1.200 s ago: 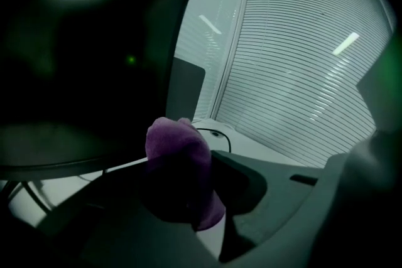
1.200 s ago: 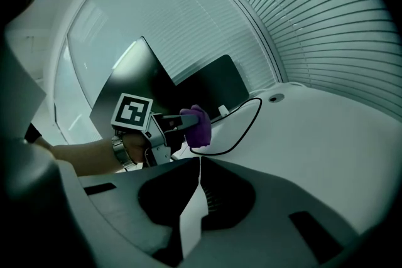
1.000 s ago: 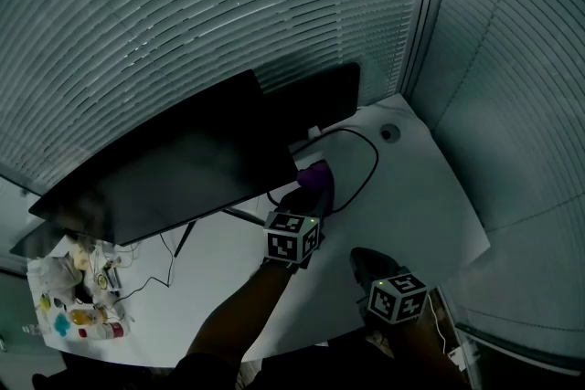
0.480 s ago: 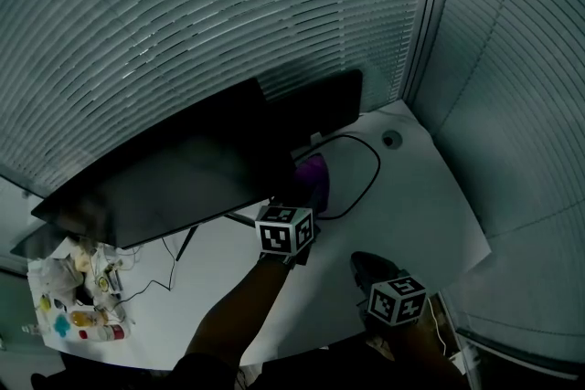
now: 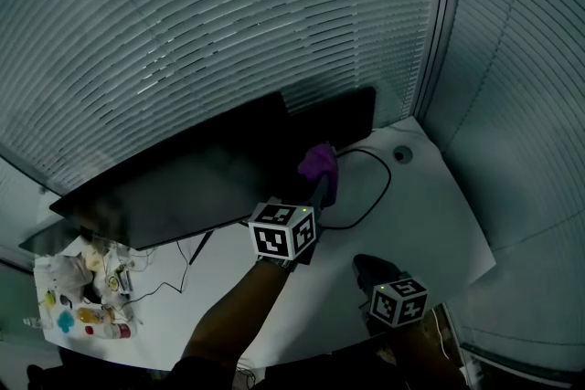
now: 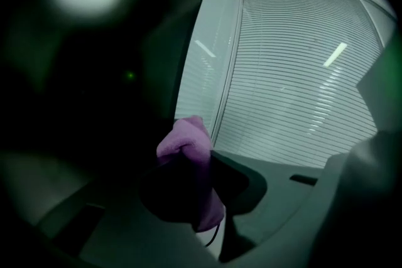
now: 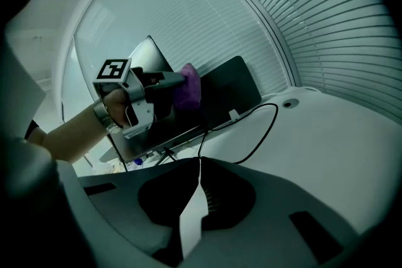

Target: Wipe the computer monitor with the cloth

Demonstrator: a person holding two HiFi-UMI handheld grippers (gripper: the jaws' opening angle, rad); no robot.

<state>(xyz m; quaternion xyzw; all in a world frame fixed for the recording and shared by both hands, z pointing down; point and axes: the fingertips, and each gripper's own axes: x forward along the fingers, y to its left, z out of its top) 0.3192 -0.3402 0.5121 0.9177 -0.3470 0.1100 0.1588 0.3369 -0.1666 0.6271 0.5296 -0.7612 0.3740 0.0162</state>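
A wide black monitor (image 5: 174, 183) stands on the white desk (image 5: 430, 215). The purple cloth (image 5: 319, 163) is bunched against the monitor's right end. My left gripper (image 5: 320, 189) is shut on the cloth, its marker cube (image 5: 283, 231) below it. In the left gripper view the cloth (image 6: 186, 138) bulges out of the closed jaws beside the dark screen (image 6: 81, 103). My right gripper (image 5: 370, 269) hangs low near the desk's front edge, shut and holding nothing. The right gripper view shows the left gripper (image 7: 164, 80) pressing the cloth (image 7: 188, 88) to the monitor.
A second dark screen (image 5: 340, 114) stands behind the first, before the window blinds (image 5: 228, 23). A black cable (image 5: 377, 187) loops over the desk beside a round grommet hole (image 5: 402, 154). Small clutter (image 5: 78, 297) lies at the desk's left end.
My left gripper has lifted the cloth from near the desk up to the right end of the monitor. The right gripper has stayed low near the front edge.
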